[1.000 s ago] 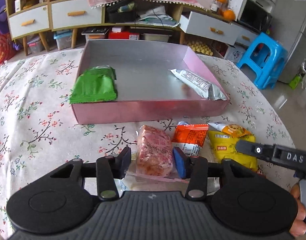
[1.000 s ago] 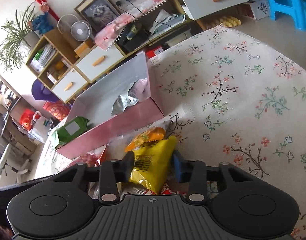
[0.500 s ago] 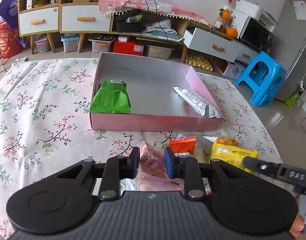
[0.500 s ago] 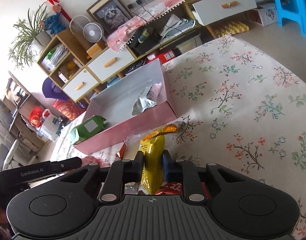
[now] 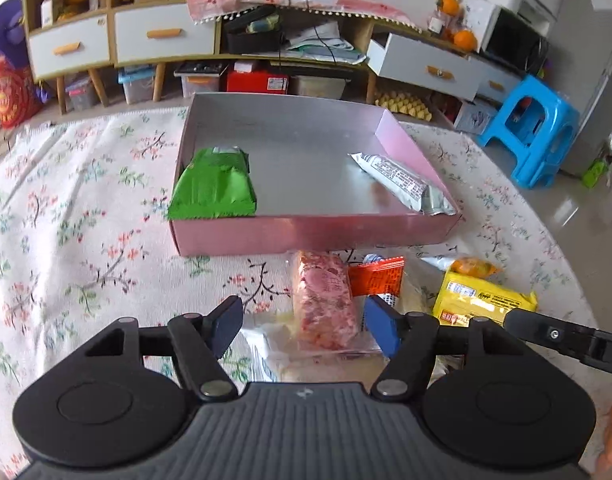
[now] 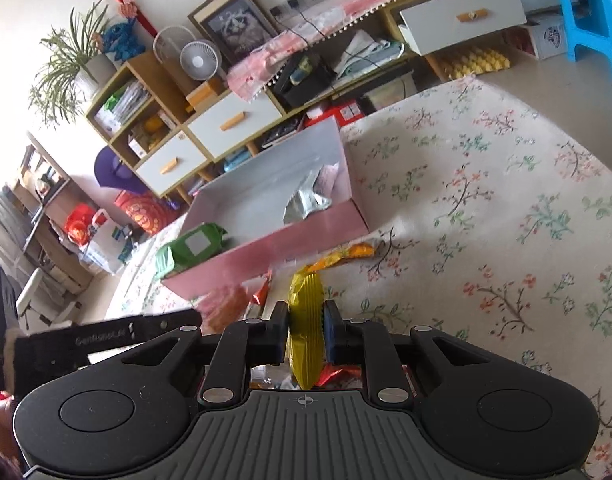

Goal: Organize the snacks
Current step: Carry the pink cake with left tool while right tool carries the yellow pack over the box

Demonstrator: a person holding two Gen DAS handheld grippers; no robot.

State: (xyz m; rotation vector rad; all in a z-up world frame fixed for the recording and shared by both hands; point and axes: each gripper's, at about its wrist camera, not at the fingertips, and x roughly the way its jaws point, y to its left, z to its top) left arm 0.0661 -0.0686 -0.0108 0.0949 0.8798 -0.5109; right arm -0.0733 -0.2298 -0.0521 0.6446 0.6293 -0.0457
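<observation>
A pink box (image 5: 318,234) with a silver inside stands on the flowered tablecloth and holds a green packet (image 5: 212,188) and a silver packet (image 5: 402,182). In front of it lie a pink meat-print packet (image 5: 324,300), an orange packet (image 5: 380,280) and a yellow packet (image 5: 482,300). My left gripper (image 5: 302,326) is open, its fingers either side of the pink packet's near end. My right gripper (image 6: 305,334) is shut on the yellow packet (image 6: 304,328), which stands on edge between its pads, in front of the pink box (image 6: 266,252).
A clear wrapper (image 5: 266,356) lies under the pink packet. The right gripper's arm (image 5: 566,338) reaches in at the lower right of the left wrist view. Cabinets, drawers and a blue stool (image 5: 534,128) stand beyond the table's far edge.
My left gripper was open, closed round the pink packet half a second ago, and has now opened wide again. My right gripper has closed on the yellow packet and turned it on edge.
</observation>
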